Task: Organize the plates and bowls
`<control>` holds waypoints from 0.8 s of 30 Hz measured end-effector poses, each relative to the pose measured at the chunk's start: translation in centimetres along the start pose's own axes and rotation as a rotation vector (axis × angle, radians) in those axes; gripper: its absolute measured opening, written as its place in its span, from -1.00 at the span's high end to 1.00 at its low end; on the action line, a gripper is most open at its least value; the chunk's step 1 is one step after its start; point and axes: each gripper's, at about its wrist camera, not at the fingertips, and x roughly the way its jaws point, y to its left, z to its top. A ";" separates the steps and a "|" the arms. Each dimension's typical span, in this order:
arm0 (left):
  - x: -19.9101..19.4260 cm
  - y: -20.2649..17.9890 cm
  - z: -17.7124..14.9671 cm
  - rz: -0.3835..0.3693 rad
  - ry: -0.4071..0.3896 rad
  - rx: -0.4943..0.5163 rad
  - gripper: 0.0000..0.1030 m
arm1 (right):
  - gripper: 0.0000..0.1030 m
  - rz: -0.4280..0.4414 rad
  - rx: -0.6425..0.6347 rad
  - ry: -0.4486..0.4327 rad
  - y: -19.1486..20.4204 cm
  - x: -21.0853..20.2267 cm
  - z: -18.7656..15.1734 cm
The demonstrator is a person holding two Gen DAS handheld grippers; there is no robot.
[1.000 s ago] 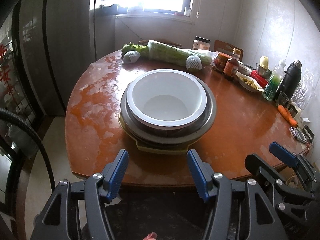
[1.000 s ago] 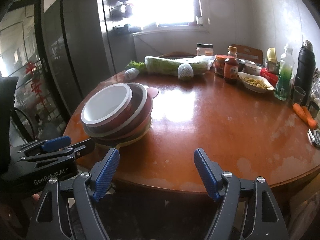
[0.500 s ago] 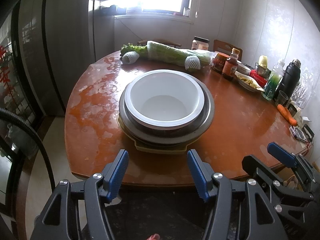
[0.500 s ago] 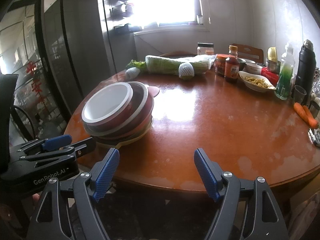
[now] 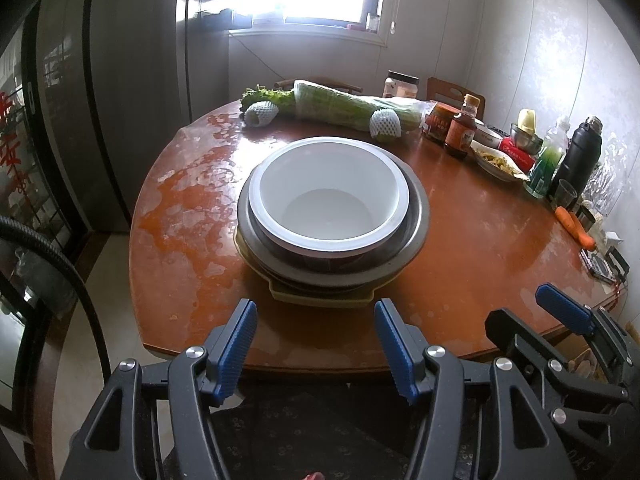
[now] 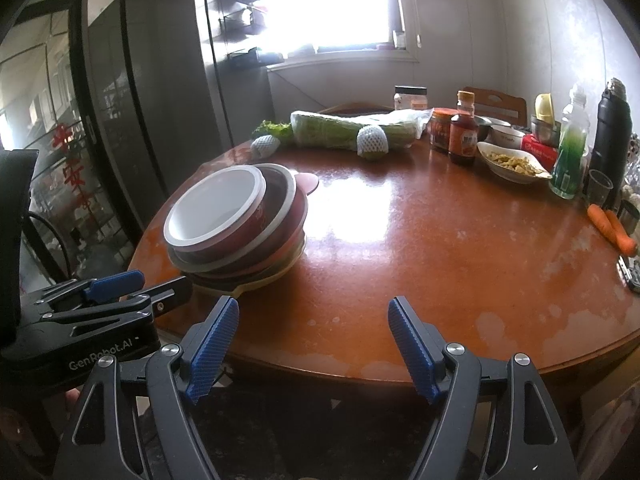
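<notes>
A white bowl sits nested in a larger metal-rimmed bowl, stacked on a yellowish plate near the front left of the round wooden table. In the right wrist view the same stack shows red outer walls. My left gripper is open and empty, just in front of the stack at the table's edge. My right gripper is open and empty, at the table's front edge to the right of the stack. Each gripper shows in the other's view.
Wrapped greens and net-wrapped fruits lie at the back. Jars, sauce bottles, a dish of food, a green bottle, a black flask, a glass and carrots crowd the right side. A dark cabinet stands left.
Nearly nothing; both grippers stay open and the view has drifted very slightly.
</notes>
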 end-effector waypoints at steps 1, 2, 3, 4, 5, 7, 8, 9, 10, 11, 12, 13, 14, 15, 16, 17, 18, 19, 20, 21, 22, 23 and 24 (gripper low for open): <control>0.0 0.0 0.0 0.001 0.000 0.001 -0.18 | -0.52 0.001 0.001 0.001 0.1 0.0 0.0; 0.1 0.0 0.0 0.003 0.000 0.002 -0.18 | -0.52 0.002 0.001 0.000 0.1 0.0 0.0; 0.0 0.0 0.0 0.004 0.000 0.001 -0.18 | -0.52 0.000 0.000 0.000 0.0 0.0 0.0; 0.0 0.0 0.0 0.003 0.000 0.001 -0.18 | -0.52 0.000 0.000 0.000 0.1 0.0 0.0; 0.1 -0.1 0.0 0.004 0.000 0.001 -0.18 | -0.52 0.000 -0.001 0.000 0.1 0.0 0.0; 0.1 0.0 -0.1 0.005 0.001 0.003 -0.18 | -0.52 0.000 0.000 0.000 0.0 0.0 0.0; 0.1 -0.1 -0.1 0.005 0.000 0.002 -0.18 | -0.52 0.001 0.001 0.000 0.0 0.0 0.0; 0.1 0.0 -0.1 0.006 0.001 0.003 -0.18 | -0.52 0.000 0.001 0.000 0.0 0.0 0.0; 0.1 0.0 -0.1 0.007 0.001 0.002 -0.18 | -0.52 0.000 0.002 0.000 0.0 0.0 0.0; 0.1 0.0 -0.1 0.007 0.001 0.002 -0.18 | -0.52 0.001 0.001 0.000 0.0 0.0 0.0; 0.1 0.0 -0.1 0.007 0.003 0.003 -0.18 | -0.52 0.000 0.001 0.002 0.0 0.0 0.0; 0.2 0.1 -0.1 0.008 0.004 0.003 -0.18 | -0.52 0.000 0.001 0.001 0.0 0.0 0.0; 0.2 0.0 -0.1 0.008 0.004 0.004 -0.18 | -0.52 0.001 0.001 0.000 0.0 0.0 0.0; 0.2 0.1 -0.2 0.010 0.005 0.006 -0.18 | -0.52 0.001 0.000 0.000 0.0 0.0 0.0; 0.2 0.1 -0.2 0.009 0.005 0.006 -0.18 | -0.52 0.000 0.001 0.000 0.0 0.0 0.0; 0.2 0.1 -0.2 0.010 0.006 0.007 -0.18 | -0.52 0.000 0.001 0.000 0.0 0.0 0.0; 0.3 0.2 -0.2 0.012 0.007 0.008 -0.18 | -0.52 0.001 0.002 0.000 0.0 0.0 0.0; 0.3 0.0 -0.1 0.014 0.008 0.009 -0.18 | -0.52 0.001 0.002 0.001 0.0 0.0 0.0; 0.3 0.2 -0.2 0.015 0.007 0.008 -0.18 | -0.52 0.001 0.002 0.001 0.0 0.0 0.0; 0.3 0.2 -0.1 0.016 0.006 0.007 -0.18 | -0.52 0.002 0.002 0.001 0.0 0.0 0.0; 0.3 0.2 0.0 0.018 0.003 0.006 -0.18 | -0.52 0.001 0.002 0.001 0.0 0.1 0.0; 0.2 0.4 0.2 0.022 -0.002 0.003 -0.18 | -0.52 0.001 0.003 0.001 0.0 0.1 -0.1; 0.1 0.6 0.5 0.027 -0.012 -0.002 -0.18 | -0.52 0.003 0.002 0.001 -0.1 0.1 0.0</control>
